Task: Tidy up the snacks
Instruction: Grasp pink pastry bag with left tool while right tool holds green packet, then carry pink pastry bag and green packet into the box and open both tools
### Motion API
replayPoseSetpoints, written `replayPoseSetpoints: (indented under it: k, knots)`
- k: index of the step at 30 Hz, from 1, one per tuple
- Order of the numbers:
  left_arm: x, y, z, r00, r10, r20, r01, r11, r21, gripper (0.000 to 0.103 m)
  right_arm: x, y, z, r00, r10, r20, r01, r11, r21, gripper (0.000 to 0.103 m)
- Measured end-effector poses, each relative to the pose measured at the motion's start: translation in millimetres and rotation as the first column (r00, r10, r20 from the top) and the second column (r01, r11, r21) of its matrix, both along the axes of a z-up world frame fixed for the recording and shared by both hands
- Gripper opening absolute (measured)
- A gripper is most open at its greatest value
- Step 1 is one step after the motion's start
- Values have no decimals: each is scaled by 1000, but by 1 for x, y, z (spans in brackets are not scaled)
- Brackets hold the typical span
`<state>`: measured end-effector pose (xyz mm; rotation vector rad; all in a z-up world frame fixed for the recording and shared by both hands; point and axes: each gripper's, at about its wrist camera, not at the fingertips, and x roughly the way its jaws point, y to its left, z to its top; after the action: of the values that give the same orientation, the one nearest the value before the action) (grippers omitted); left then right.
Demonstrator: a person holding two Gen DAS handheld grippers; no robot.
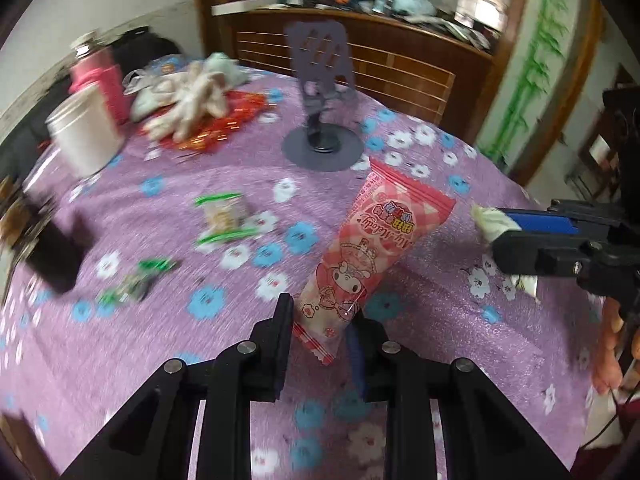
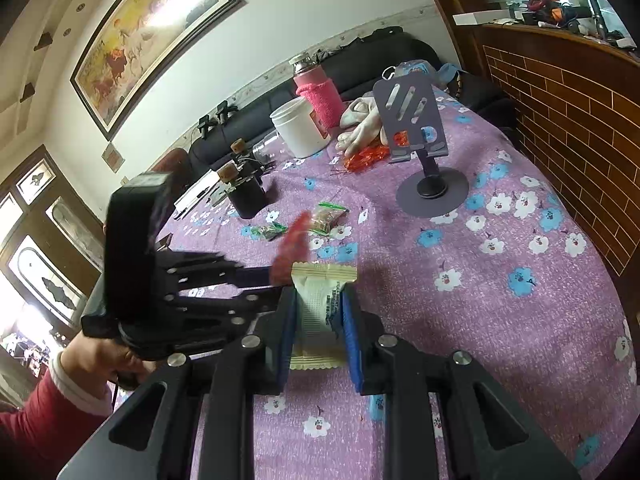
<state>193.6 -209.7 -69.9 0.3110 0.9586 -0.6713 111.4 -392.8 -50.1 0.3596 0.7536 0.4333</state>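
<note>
1. My left gripper [image 1: 322, 316] is clamped on the lower end of a long pink snack pack [image 1: 362, 256] printed with a cartoon rabbit. The pack slants up and away from the fingers, raised over the tabletop [image 1: 208, 344], which wears a purple cloth with blue and white flowers.
2. My right gripper [image 2: 318, 308] is closed on a cream-white snack packet [image 2: 320, 312]. The packet sits lengthwise between the blue pads [image 2: 352, 328], its crimped ends sticking out front and back.
3. In the left wrist view, the right gripper comes in from the right edge with the cream packet poking out on both sides of its fingers. It sits near the pink pack but not touching it.
4. Two small snacks lie on the cloth to the left: a green-edged clear packet [image 1: 224, 216] with something pale inside, and a dark green wrapper [image 1: 136, 282] nearer to me. They lie apart from each other.
5. Farther back stands a purple phone stand [image 1: 322, 120] on a round base, upright.
6. At the far left are a white tub [image 1: 86, 130], a pink bottle [image 1: 98, 76] behind it, and a heap of pale gloves [image 1: 192, 100] over red foil.
7. The left wrist view is motion-blurred, so I cannot read the fine print on the small snacks.
</note>
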Motion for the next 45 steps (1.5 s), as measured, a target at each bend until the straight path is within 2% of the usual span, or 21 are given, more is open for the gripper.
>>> replayPoseSetpoints:
  k: [2, 5, 10, 15, 17, 23, 30, 35, 40, 45]
  knots:
    - [-5, 16, 5, 996, 91, -1, -91, 995, -33, 25, -2, 1, 2, 1000, 2, 6, -2, 1000, 0, 22]
    - [-16, 46, 11, 970, 244, 14, -243, 968, -65, 25, -3, 8, 5, 1000, 18, 13, -18, 1000, 4, 22]
    - [-41, 94, 12, 899, 435, 51, -432, 900, -66, 25, -5, 37, 8, 996, 82, 23, -82, 997, 1, 22]
    - [-70, 138, 22, 822, 557, 122, -553, 831, -67, 25, -9, 75, 11, 987, 158, 31, -158, 987, 0, 22]
    - [-82, 153, 28, 796, 589, 142, -585, 808, -72, 25, -12, 94, 12, 981, 192, 34, -192, 981, -3, 22]
    - [-119, 208, 45, 694, 691, 202, -689, 719, -89, 26, -19, 157, 16, 948, 316, 42, -315, 949, -12, 22]
    - [-151, 273, 55, 564, 779, 272, -791, 605, -92, 26, -29, 247, 28, 882, 468, 58, -467, 884, -28, 22]
    - [-166, 319, 53, 483, 827, 286, -844, 527, -98, 26, -36, 309, 34, 829, 555, 70, -552, 832, -56, 22]
    - [-174, 354, 41, 425, 864, 270, -882, 463, -94, 26, -32, 368, 36, 785, 616, 66, -611, 787, -85, 22]
    - [-175, 390, 19, 379, 900, 213, -912, 403, -80, 26, -15, 414, 25, 769, 638, 32, -630, 766, -129, 23]
